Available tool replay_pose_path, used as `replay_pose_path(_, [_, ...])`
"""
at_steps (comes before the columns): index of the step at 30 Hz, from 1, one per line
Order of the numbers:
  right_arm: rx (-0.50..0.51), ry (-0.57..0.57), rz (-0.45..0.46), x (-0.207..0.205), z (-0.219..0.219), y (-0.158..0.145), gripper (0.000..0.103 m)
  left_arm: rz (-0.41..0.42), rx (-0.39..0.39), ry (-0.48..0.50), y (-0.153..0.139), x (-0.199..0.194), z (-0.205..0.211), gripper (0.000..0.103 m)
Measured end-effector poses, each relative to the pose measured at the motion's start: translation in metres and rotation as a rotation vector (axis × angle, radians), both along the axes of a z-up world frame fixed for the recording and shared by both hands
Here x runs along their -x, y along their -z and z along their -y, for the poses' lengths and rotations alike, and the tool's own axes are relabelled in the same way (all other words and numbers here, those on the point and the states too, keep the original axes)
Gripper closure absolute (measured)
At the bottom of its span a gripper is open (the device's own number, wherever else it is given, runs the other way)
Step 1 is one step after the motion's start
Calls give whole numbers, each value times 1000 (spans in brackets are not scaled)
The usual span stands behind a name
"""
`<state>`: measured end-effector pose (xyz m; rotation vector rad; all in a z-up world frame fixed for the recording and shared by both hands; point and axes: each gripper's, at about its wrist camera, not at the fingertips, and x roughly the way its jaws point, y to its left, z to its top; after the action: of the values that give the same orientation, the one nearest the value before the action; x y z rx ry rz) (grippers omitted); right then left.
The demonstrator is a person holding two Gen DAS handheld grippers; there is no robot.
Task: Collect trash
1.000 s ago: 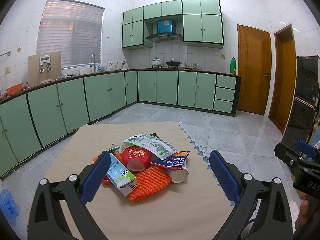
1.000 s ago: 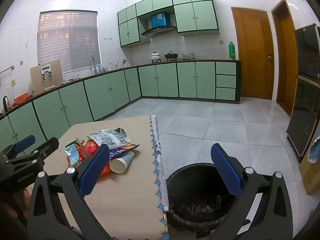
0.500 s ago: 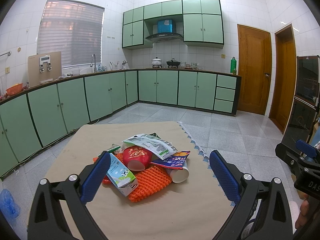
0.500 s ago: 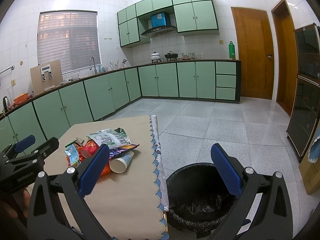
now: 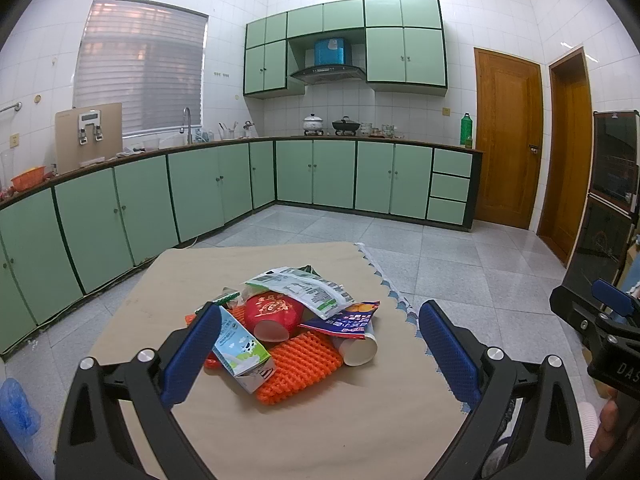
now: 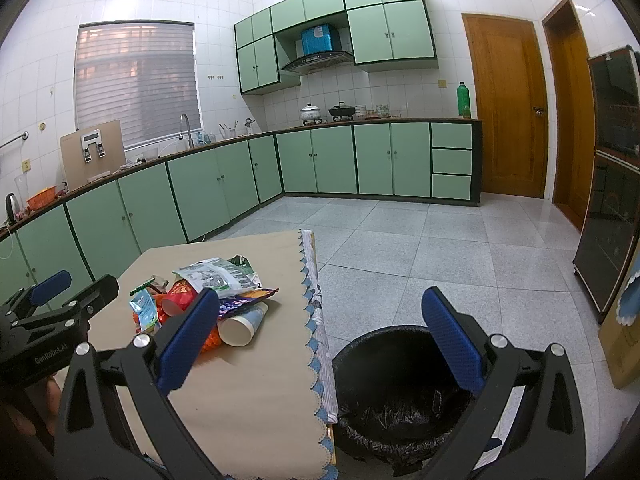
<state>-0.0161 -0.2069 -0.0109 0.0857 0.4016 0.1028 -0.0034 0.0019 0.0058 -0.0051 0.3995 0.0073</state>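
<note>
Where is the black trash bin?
The black trash bin stands on the tiled floor just right of the table, beside its scalloped cloth edge. It shows only in the right wrist view, low between the open jaws.

No visible change, left tongs (image 5: 320, 354), right tongs (image 6: 320, 338), trash pile (image 5: 292, 320) unmoved
</note>
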Motion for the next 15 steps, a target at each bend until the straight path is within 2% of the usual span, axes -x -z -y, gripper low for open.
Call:
replay_pose_path(12, [0, -1, -2, 0, -3, -3, 5, -8, 7, 3, 4, -4, -5, 6])
replay_pose_path(15, [-2, -8, -4, -4, -7, -3, 5, 3, -12, -24, 6, -8, -15, 6])
